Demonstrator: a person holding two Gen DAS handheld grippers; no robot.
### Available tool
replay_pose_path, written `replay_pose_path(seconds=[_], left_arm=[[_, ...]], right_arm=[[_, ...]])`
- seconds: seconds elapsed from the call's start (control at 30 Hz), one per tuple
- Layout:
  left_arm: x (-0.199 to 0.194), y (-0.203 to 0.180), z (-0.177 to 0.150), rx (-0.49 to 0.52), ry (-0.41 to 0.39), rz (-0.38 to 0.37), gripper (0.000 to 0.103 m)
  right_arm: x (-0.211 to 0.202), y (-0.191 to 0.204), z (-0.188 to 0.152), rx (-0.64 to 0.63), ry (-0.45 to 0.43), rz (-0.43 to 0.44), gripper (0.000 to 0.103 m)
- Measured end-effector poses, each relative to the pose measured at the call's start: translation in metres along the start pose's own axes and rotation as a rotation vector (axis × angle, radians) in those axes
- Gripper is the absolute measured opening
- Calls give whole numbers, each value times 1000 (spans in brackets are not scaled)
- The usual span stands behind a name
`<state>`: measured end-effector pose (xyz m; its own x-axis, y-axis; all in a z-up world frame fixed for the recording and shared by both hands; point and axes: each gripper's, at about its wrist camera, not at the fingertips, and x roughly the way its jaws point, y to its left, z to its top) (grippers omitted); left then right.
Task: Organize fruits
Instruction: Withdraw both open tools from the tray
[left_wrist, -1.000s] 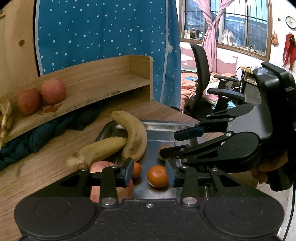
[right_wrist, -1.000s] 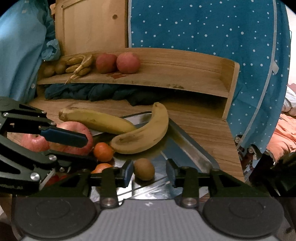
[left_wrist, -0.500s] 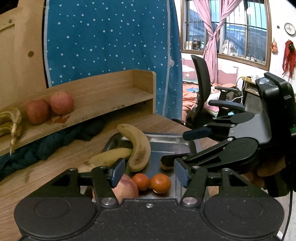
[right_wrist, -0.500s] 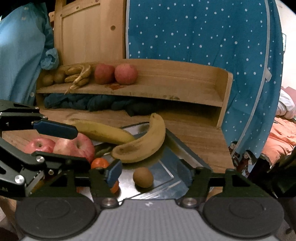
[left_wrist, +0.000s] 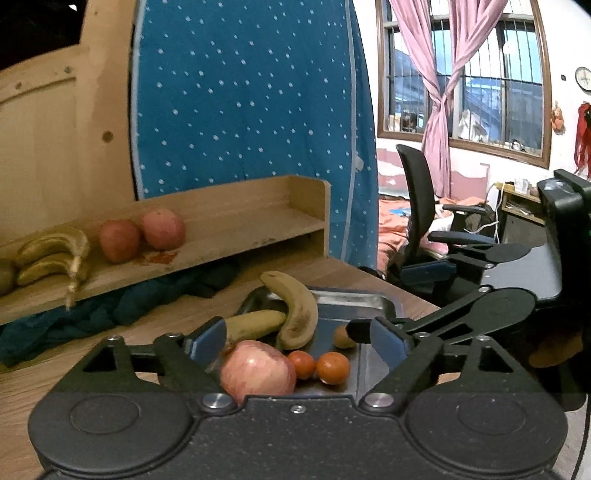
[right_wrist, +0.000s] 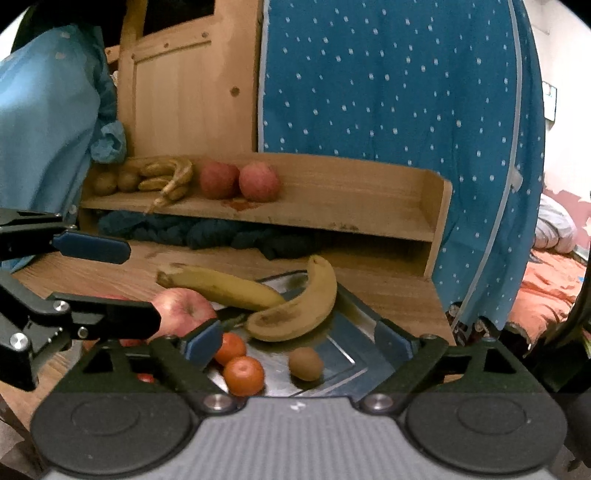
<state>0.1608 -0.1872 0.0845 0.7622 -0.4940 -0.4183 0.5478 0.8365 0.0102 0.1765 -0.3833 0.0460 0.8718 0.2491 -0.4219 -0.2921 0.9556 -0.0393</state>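
— On the shallow metal tray (right_wrist: 354, 317), what lies where?
— Two yellow bananas (right_wrist: 295, 314) cross at its far edge; two small orange tangerines (right_wrist: 242, 373) and a brown kiwi (right_wrist: 304, 363) sit nearer, with a red apple (right_wrist: 183, 308) at its left edge.
— And the claws?
— The left gripper (left_wrist: 295, 338) and the right gripper (right_wrist: 297, 341) are both opening, nothing clamped between them.
— The wooden shelf (right_wrist: 332, 206)?
— Two red apples (right_wrist: 238, 181), a browned banana bunch (right_wrist: 166, 177), perhaps kiwis at its left end.

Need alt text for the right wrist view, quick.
Right gripper, jaws opening and empty, hovers over a metal tray holding a kiwi, two tangerines, two bananas and an apple; behind, a wooden shelf carries apples and bananas.
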Motion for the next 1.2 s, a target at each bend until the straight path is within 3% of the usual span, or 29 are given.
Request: replay_pose_path(seconds=[0.3,0.63,1.2], left_arm=[[-36,6,-5,-6,-61,55,102],[-66,13,-20,-31,-94,103,102],[-114,25,-91,-115,-93,213,102]], right_arm=[[-29,16,2,4,-72,-12,99],[-62,32,-8,37,-146,-38,103],[-107,85,-60,94,-193,-88,103]])
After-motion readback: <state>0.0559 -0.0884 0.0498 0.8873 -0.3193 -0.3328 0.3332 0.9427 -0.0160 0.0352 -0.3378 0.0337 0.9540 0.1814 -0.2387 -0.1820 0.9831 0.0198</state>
